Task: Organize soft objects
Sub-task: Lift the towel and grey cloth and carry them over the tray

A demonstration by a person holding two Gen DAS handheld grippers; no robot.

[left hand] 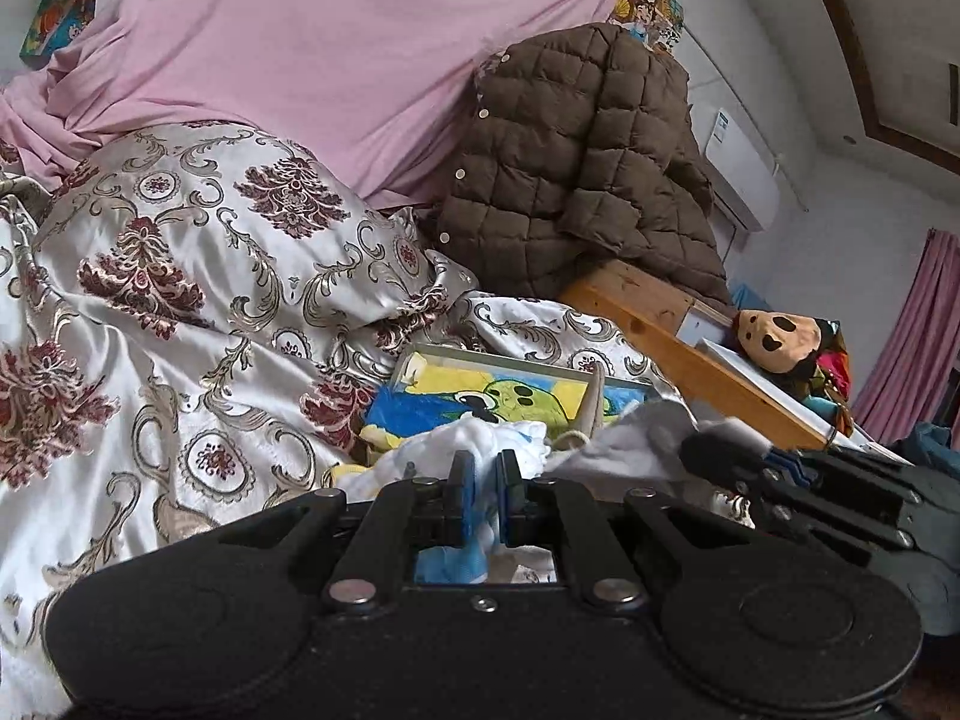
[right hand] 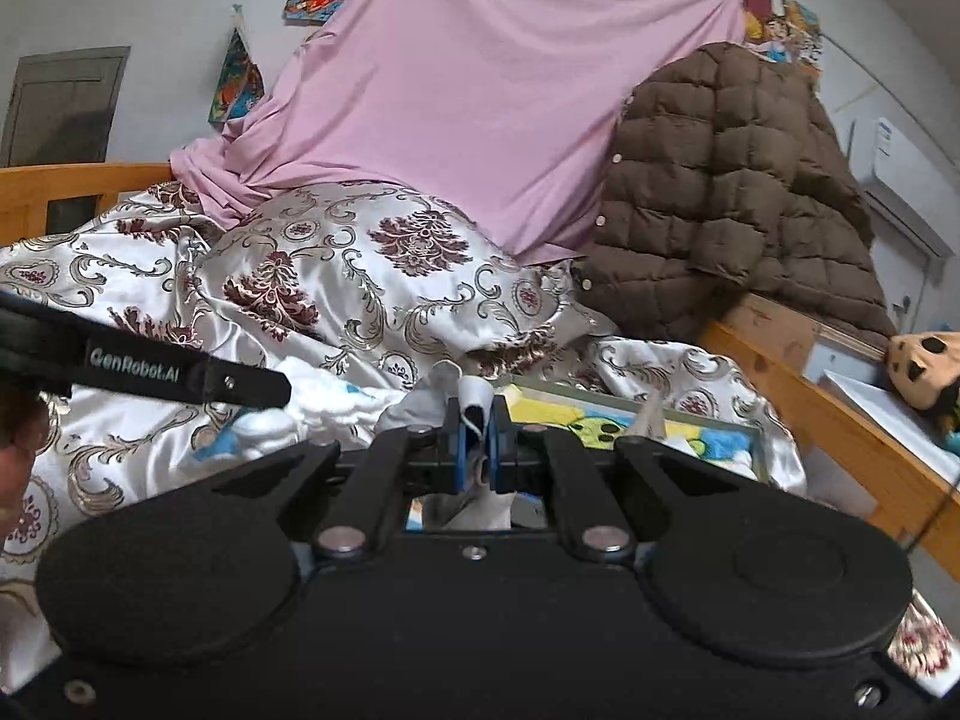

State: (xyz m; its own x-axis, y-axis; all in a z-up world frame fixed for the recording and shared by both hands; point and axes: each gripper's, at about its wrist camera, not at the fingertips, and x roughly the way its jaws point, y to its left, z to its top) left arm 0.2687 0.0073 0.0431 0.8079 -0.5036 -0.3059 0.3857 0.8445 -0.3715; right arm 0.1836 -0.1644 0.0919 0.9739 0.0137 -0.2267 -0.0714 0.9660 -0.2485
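My left gripper [left hand: 486,480] is shut on a fluffy white and blue cloth [left hand: 522,447], which bunches up just past its fingertips. To its right, my right gripper [left hand: 696,450] grips a grey cloth [left hand: 636,444]. In the right wrist view my right gripper [right hand: 478,450] is shut on that grey cloth [right hand: 420,405], with a white tab and cord poking up between the pads. The left gripper [right hand: 282,390] reaches in from the left onto the white and blue cloth [right hand: 324,396]. Whether the two cloths are one piece I cannot tell. Both hang over a cartoon-printed towel in a frame [left hand: 498,390].
A satin patterned quilt [left hand: 180,300] covers the bed, heaped at the left. Behind it hang a pink sheet [left hand: 300,60] and a brown quilted jacket [left hand: 570,168]. A wooden bed rail [left hand: 690,360] runs along the right, with a plush doll [left hand: 780,336] beyond it.
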